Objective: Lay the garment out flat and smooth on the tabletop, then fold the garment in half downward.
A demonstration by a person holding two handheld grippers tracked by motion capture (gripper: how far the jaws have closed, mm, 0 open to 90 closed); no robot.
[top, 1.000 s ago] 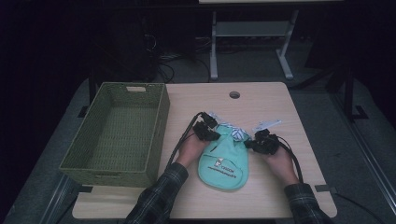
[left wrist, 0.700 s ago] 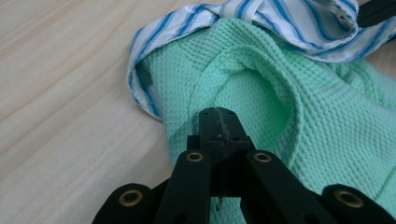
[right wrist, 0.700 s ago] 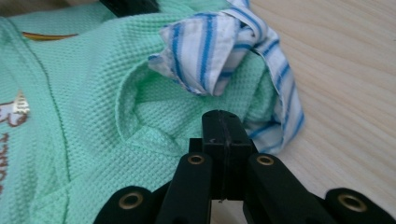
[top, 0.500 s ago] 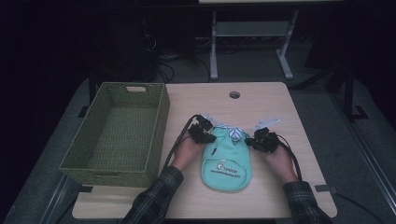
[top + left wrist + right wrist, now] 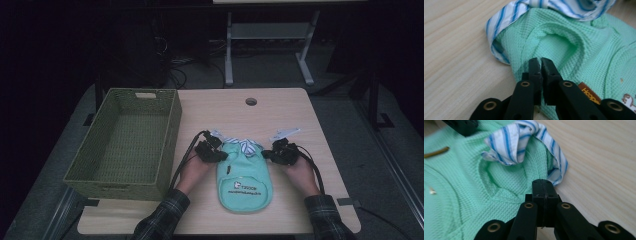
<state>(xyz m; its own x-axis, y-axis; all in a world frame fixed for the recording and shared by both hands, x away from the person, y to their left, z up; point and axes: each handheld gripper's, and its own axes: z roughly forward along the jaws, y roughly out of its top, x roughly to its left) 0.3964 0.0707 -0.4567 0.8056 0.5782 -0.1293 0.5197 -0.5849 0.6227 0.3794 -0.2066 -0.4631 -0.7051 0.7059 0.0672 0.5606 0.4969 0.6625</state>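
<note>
While I watch from the high view, the left gripper (image 5: pixel 212 151) has slid outward across the table (image 5: pixel 280 107) from where it sat a second ago, and the mint garment (image 5: pixel 243 177) now lies flatter and wider at its shoulders, near the table's front edge and right of the wicker basket (image 5: pixel 125 142). From the left gripper view, its jaws have just been opening a crack: a thin slit shows between the pads (image 5: pixel 534 65), with a fold of the green fabric (image 5: pixel 564 45) caught at their tips, so I judge the pinch is loosening and not yet let go. My right gripper (image 5: pixel 543 185) is clenched tight at the other shoulder, its pads on the edge of the cloth by the striped trim (image 5: pixel 511 142). I take this as the end of a spreading pull; folding or lifting toward the basket would come after. The knit is a waffle weave, soft and slack, with a blue-and-white striped collar (image 5: pixel 245 145) and a small printed logo (image 5: pixel 242 186) on its back. The basket is rectangular, woven, olive green.
</note>
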